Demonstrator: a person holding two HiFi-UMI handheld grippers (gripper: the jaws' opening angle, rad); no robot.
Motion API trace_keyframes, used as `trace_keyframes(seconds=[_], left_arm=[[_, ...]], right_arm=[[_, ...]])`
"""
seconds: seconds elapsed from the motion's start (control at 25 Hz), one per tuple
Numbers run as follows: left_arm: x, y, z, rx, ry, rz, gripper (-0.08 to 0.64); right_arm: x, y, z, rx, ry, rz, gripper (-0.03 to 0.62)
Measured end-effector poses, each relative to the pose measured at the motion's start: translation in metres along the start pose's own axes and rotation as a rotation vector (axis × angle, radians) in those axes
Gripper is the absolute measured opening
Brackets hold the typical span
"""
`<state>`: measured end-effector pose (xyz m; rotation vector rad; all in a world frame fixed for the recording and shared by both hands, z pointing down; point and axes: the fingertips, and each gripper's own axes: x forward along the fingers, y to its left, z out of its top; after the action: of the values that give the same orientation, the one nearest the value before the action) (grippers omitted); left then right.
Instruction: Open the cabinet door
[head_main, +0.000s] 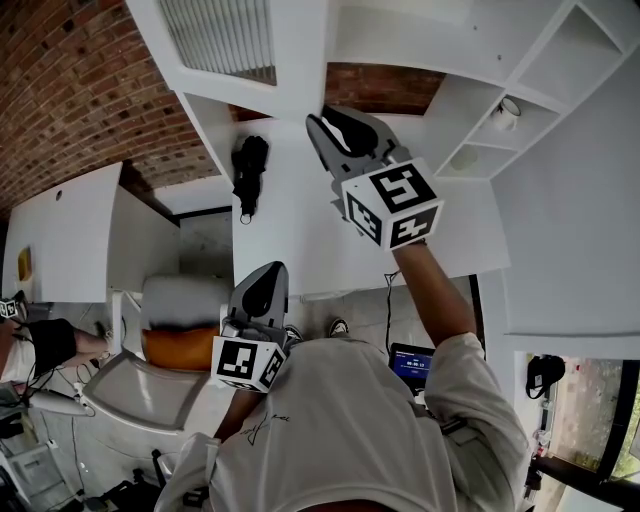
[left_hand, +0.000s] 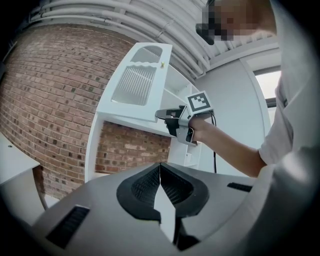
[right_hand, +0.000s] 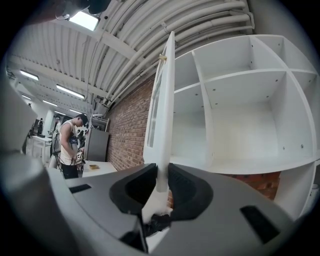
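Right gripper (right_hand: 161, 176): grey plastic shell, black ribbed pads. The jaws are clamped on the thin bottom edge of the white painted cabinet door (right_hand: 167, 100), and the edge runs straight up from between the pads. Left gripper (left_hand: 160, 174): same grey shell. Its jaws are pressed together with nothing between them. It is held low, well apart from the door.

Door: flat white frame, ribbed translucent panel (left_hand: 134, 84), small brass-coloured knob (left_hand: 161, 63) near its free edge. It stands swung out from the white open-shelf cabinet (right_hand: 240, 100). The cabinet's smooth, matte box compartments lie just right of the door in the right gripper view. Behind the door is a rough red brick wall (left_hand: 45, 100).

View differences:
- **Left gripper view:** the only one showing the door's face. It also shows the right gripper (left_hand: 167, 116), with its marker cube, biting the door's lower edge.
- **Right gripper view:** shows the door edge-on only. Round white ceiling pipes (right_hand: 165, 25) run above the door, and a person (right_hand: 67, 145) stands far left of it.
- **Head view:** has both grippers at once. The right gripper (head_main: 325, 125) is at the door's (head_main: 295, 60) bottom corner. The left gripper (head_main: 262, 285) is well below the door. A pale chair with an orange seat pad (head_main: 180, 345) sits below-left of the door.
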<state>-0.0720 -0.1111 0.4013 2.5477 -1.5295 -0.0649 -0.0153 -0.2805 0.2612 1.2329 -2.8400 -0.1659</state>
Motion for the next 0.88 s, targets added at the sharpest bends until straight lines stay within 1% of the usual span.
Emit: trace_keyframes(seconds=[0.36, 0.64, 0.88], left_arm=[[0.000, -0.006, -0.004, -0.001, 0.005, -0.020, 0.015], [0.002, -0.007, -0.005, -0.005, 0.013, -0.023, 0.015], [0.002, -0.007, -0.006, -0.009, 0.009, -0.026, 0.015]], right_arm=[[-0.008, 0.020, 0.002, 0.003, -0.009, 0.050, 0.075], [-0.010, 0.025, 0.002, 0.006, -0.013, 0.075, 0.074], [-0.013, 0.039, 0.004, 0.010, -0.012, 0.120, 0.071]])
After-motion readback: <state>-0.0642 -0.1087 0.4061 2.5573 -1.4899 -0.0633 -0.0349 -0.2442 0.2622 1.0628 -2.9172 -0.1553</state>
